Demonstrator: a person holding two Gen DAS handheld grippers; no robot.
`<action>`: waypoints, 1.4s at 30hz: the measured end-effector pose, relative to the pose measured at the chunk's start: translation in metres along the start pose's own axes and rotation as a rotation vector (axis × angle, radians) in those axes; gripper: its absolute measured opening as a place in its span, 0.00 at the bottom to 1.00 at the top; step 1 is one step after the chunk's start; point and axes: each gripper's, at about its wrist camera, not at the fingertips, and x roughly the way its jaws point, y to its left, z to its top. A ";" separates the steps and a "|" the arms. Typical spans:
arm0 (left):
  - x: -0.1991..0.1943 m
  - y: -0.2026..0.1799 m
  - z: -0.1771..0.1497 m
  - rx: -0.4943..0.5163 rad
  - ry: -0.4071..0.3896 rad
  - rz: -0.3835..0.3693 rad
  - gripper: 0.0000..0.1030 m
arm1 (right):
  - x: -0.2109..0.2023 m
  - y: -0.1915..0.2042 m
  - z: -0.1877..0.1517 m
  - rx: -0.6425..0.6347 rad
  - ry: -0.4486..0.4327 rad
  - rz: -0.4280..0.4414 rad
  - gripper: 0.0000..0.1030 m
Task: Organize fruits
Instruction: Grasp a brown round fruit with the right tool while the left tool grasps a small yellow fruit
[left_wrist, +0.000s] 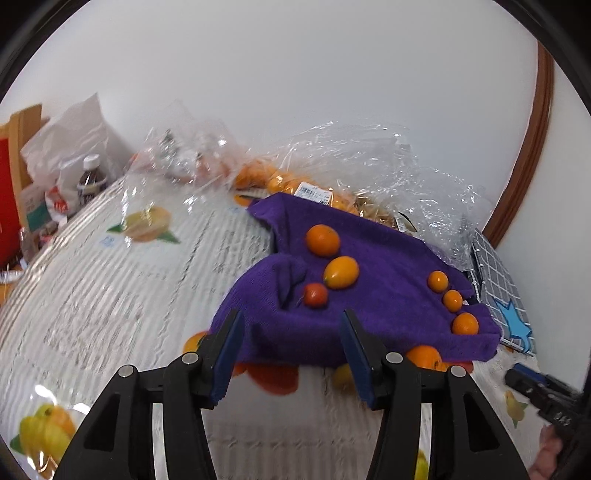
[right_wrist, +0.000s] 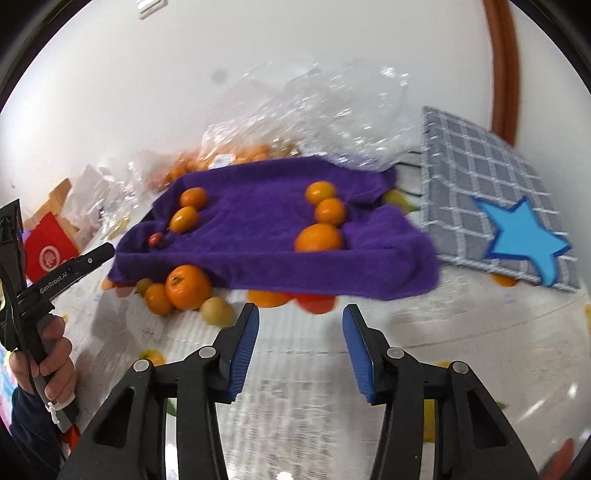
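Orange fruits (right_wrist: 318, 237) lie in 2 rows on purple towel (right_wrist: 258, 221).

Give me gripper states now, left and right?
Left gripper: open, holding nothing, aimed at the purple towel.
Right gripper: open, holding nothing, short of the towel's front edge.

**Readable text: one brand mark only**

From my seat I can read "GenRobot.AI" in white letters on the black handheld left gripper (right_wrist: 90, 258), seen from the right wrist camera. The red box with a round white emblem (right_wrist: 48, 253) at far left is too blurred to read. The white price sticker (left_wrist: 309, 191) on the clear plastic bag of oranges (left_wrist: 332, 166) shows print, but I can't make it out.
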 end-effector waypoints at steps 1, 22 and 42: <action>-0.001 0.003 -0.002 -0.008 0.010 -0.001 0.50 | 0.004 0.004 -0.002 -0.008 0.006 0.016 0.47; 0.004 0.010 -0.014 0.004 0.104 0.034 0.56 | 0.069 0.055 0.003 -0.138 0.125 0.124 0.30; 0.009 -0.008 -0.017 0.093 0.148 -0.006 0.56 | 0.039 -0.002 -0.007 -0.112 0.078 -0.019 0.28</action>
